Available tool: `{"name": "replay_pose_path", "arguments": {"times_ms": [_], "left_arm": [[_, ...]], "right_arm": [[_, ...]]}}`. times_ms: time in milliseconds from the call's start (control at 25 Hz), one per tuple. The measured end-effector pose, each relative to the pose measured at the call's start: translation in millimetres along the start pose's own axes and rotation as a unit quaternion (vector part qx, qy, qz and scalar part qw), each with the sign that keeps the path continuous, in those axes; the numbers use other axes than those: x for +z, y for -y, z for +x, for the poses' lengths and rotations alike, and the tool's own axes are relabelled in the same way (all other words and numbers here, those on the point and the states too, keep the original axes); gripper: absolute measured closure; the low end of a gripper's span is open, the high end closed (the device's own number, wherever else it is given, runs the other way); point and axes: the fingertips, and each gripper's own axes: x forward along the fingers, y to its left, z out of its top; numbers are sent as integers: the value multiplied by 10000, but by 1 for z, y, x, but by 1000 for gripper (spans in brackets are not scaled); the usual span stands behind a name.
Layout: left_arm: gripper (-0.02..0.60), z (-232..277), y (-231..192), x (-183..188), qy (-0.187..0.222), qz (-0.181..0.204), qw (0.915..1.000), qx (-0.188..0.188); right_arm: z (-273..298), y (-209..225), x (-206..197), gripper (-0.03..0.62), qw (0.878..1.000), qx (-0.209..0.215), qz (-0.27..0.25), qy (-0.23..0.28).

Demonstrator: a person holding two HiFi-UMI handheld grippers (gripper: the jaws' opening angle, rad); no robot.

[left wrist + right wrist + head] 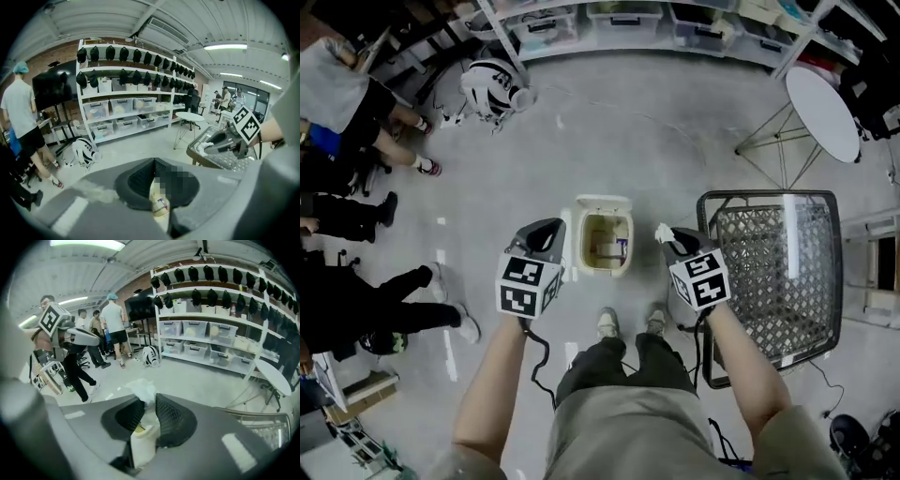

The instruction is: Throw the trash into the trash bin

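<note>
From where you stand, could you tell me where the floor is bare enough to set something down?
Bare floor stretches beyond the trash bin toward the shelves. Crowded: people's legs at left, mesh cart at right, round table beyond it.

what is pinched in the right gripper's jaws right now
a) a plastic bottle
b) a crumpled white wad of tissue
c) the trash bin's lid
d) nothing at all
B: in the right gripper view the right gripper has its jaws closed on a crumpled white wad of tissue, which sticks out past the tips; the head view shows it held near the open trash bin.
</note>
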Motion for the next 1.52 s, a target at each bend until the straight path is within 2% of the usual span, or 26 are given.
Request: {"name": "replay_pose_path", "arguments": {"times_ms": [200, 400, 600, 720, 960, 1120, 1240, 1360, 1520], "left_arm": [[578, 13, -24, -55, -320, -158, 9994, 19], [578, 40, -46, -115, -615, -194, 9979, 56], [578, 76, -49, -162, -559, -267, 9980, -144], [578, 98, -45, -189, -678, -324, 9970, -205], [578, 130, -34, -247, -1108, -540, 9918, -333], [578, 140, -27, -266, -1226, -580, 9900, -389], [578, 145, -25, -269, -1238, -640, 9896, -350], [578, 142, -24, -268, -1220, -663, 9897, -336], [578, 132, -26, -262, -1151, -659, 9909, -252]], "right_arm": [[70, -37, 3, 516, 9986, 405, -197, -260], [136, -57, -21, 517, 9957, 634, -262, -618], [195, -65, -75, 517, 9911, 733, -222, -1089], [222, -64, -112, 517, 9882, 742, -157, -1333], [258, -49, -158, 516, 9871, 569, 457, -1427], [276, -45, -167, 494, 9888, 507, 528, -1297], [286, -38, -170, 416, 9885, 511, 646, -1265], [288, -35, -174, 368, 9854, 543, 918, -1328], [278, -31, -167, 368, 9873, 505, 816, -1262]]}}
